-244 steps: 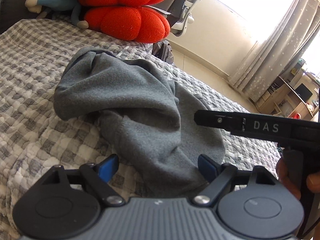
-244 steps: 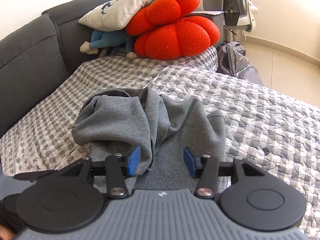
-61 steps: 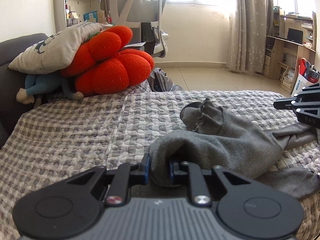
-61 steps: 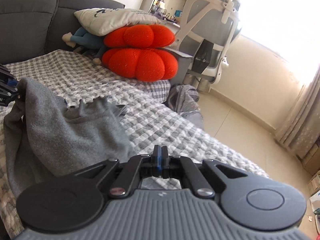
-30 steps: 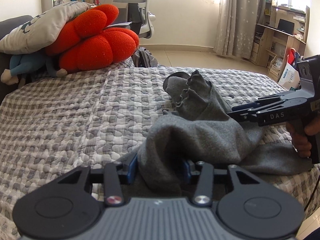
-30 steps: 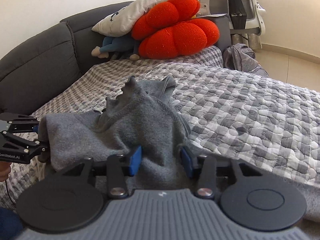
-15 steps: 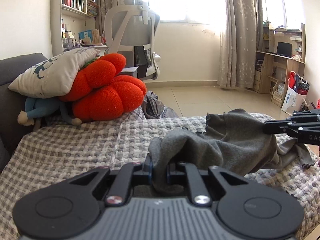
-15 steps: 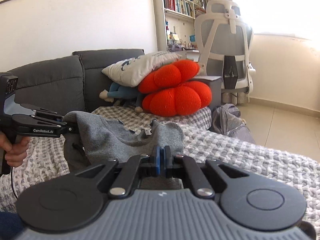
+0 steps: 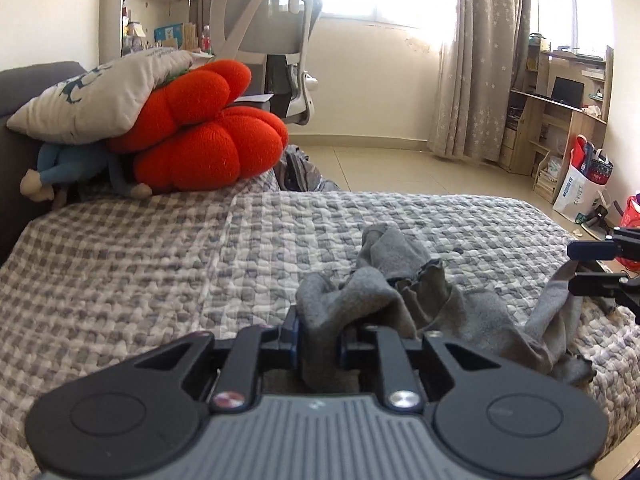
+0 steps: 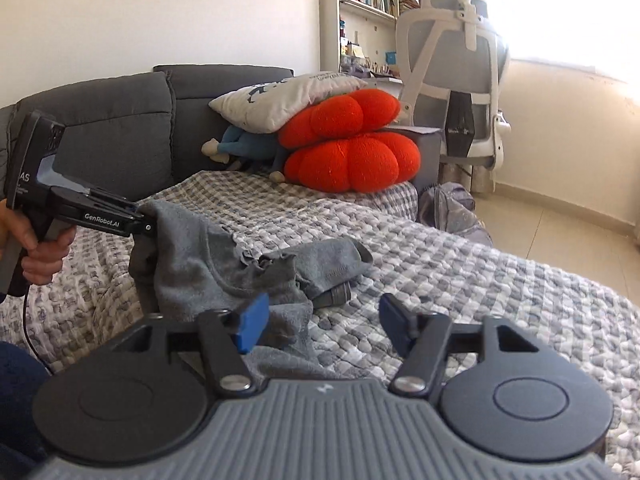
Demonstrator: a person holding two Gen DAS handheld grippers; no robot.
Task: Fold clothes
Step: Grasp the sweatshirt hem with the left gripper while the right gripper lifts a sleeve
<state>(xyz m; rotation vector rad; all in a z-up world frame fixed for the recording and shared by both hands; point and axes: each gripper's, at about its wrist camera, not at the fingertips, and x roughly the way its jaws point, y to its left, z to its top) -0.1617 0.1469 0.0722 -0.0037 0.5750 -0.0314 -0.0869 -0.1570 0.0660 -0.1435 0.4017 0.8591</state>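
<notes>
We have the grey fleece garment (image 10: pixel 200 264) half raised off the checked quilt (image 10: pixel 460 272): one bunched edge is lifted at our left, and the rest sags down to the bed in loose folds, with a cuffed end (image 10: pixel 340 260) lying flat toward the middle of the quilt.

Our left gripper (image 9: pixel 318 334) is clamped on a thick fold of that fleece, its blue pads (image 9: pixel 293 336) pressed in from both sides with cloth bulging above and below. From the right wrist camera we see the same gripper (image 10: pixel 146 224) with our left hand (image 10: pixel 40 252) on its handle, holding the fabric up clear of the bed.

Our right gripper (image 10: pixel 318 322) stands wide apart, its two blue pads (image 10: pixel 252 322) gripping nothing; the left pad sits just over the low edge of the garment, the right one over bare quilt.

Half a second ago that right gripper was pinched shut on the cloth; now it has let go, and the side it held has dropped onto the quilt. The left grip is unchanged.

The garment lies ahead and to the left of the right gripper. Beyond it, red cushions (image 10: pixel 348 148) and a pale pillow (image 10: pixel 288 96) sit against the dark sofa back (image 10: pixel 120 128).
</notes>
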